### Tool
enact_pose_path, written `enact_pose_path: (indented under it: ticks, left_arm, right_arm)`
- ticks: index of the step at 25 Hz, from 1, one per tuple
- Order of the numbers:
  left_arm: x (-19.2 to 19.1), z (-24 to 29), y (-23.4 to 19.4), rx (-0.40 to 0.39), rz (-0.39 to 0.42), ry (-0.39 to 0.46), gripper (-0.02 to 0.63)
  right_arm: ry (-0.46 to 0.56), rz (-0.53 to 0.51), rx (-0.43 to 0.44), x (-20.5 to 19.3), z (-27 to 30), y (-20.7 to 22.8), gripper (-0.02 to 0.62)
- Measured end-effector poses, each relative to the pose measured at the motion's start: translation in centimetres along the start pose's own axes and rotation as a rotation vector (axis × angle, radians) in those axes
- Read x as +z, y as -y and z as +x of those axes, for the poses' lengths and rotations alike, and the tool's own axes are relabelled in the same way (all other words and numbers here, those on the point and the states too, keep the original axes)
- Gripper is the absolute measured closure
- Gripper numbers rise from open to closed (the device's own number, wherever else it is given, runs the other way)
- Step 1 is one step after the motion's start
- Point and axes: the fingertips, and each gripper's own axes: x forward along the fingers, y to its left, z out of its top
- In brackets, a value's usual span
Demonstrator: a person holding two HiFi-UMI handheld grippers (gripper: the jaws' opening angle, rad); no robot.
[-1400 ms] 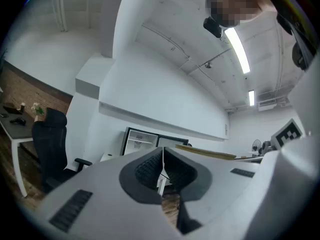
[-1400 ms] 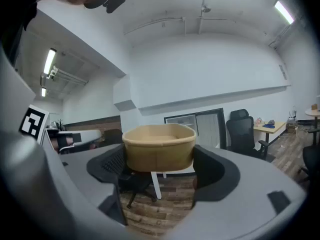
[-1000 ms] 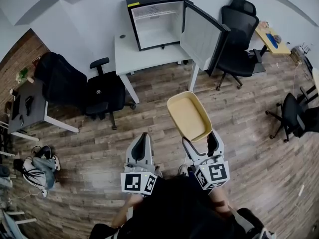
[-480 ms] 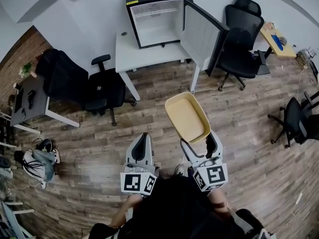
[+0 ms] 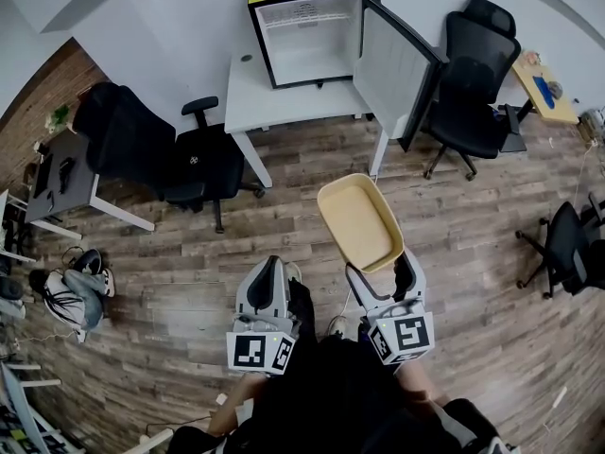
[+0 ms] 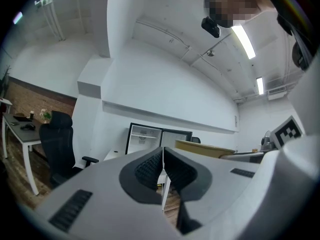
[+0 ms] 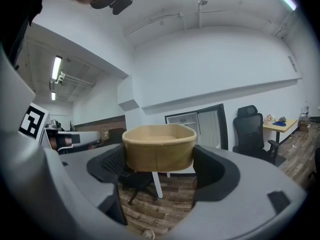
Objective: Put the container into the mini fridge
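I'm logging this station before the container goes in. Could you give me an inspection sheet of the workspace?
Surface: white table carries the mini fridge.
Job's things: fridge door wide open, shelves look empty; tan container empty, held in the air over the floor, short of the table.
Clutter: bag heap on the floor at left; small items on the dark desk.
Grippers: left gripper shut, empty; right gripper shut on the container.
Cables: nothing seen.
Surroundings: wood floor; black office chairs beside the table; wooden side table at right.
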Motion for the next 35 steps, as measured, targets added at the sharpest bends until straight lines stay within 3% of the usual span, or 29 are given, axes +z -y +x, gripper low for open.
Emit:
enact_pose_path:
  ticks: [10,25,35]
  left_arm:
    - [-0.6,10.2,-5.2,-0.018,-0.027,0.003,0.591]
    - [2.8,27.5,-19.7,-0.092,-0.022,0.030,0.591]
    - [3.1,33.9,-23.1,-0.122,-0.037,0.011,0.591]
  right_arm:
    - [-0.019,-0.012,-0.014,0.7,9.9,2.1,0.172]
    - [-0.010,-0.005,-0.090,5.0,32.3,2.1,0.172]
    - [-0.009,-0.003,-0.110,6.2,41.9,4.1,0.172]
